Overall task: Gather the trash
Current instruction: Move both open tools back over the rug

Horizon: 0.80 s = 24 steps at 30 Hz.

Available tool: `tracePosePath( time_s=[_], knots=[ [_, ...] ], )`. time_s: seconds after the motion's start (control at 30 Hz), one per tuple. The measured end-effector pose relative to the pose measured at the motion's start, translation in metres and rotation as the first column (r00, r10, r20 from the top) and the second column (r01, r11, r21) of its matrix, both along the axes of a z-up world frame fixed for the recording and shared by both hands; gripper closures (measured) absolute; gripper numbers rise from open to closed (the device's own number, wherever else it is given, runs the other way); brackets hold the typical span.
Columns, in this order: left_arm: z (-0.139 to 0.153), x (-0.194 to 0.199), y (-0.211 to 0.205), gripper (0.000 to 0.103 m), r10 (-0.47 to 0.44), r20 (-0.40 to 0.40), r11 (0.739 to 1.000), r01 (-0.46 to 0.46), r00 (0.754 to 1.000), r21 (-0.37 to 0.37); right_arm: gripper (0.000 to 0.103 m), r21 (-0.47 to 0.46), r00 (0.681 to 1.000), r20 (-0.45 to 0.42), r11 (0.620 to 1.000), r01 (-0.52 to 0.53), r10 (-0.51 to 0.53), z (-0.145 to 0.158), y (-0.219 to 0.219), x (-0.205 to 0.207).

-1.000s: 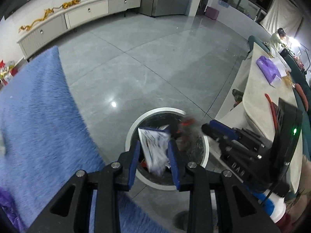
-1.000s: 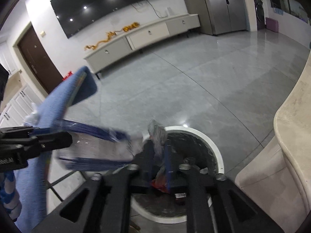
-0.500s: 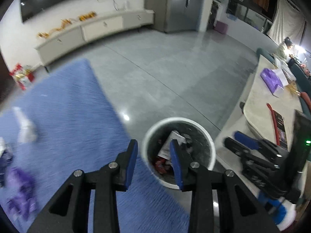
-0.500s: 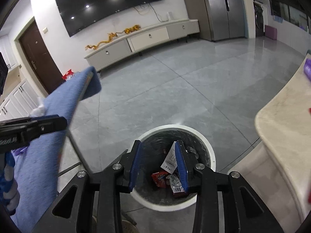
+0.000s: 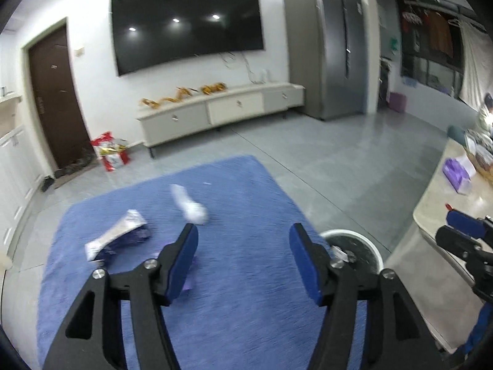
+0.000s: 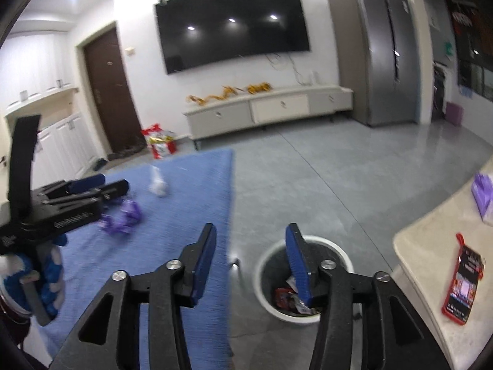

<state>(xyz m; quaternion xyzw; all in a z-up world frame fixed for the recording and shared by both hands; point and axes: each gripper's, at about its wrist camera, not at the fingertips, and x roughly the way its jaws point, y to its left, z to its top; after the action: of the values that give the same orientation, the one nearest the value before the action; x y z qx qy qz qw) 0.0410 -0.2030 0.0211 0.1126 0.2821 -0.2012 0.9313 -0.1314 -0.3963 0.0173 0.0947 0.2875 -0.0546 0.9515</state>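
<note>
right gripper (image 6: 249, 246) opening, empty, above white trash bin (image 6: 268, 280) holding wrappers, beside blue cloth (image 6: 191, 203).

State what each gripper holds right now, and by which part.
Nothing is held. The left gripper and the right gripper are both empty, jaws opening with nothing between them.

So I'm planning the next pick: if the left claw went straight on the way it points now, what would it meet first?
Probably the blue cloth itself, on a bare patch just right of the white crumpled wad. The left claw is opening with nothing between its pads. Depth is unclear.
</note>
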Motion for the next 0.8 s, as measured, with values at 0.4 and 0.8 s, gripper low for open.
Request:
tracePosePath(
  time_s=[0.4,0.8],
  knots=[
    [0.029,-0.020,0.110,0.038,0.193,0.089,0.981,-0.188,0.977,-0.055,0.036,-0.084,0.980,0.062,0.980,-0.183,0.188,0.049,0.113,0.017],
    [0.025,-0.025,0.194,0.025,0.303,0.094,0.950,-0.294,0.948,-0.101,0.023,-0.124,0.968,0.054,0.963,-0.239,0.247,0.059,0.177,0.034]
  ],
)
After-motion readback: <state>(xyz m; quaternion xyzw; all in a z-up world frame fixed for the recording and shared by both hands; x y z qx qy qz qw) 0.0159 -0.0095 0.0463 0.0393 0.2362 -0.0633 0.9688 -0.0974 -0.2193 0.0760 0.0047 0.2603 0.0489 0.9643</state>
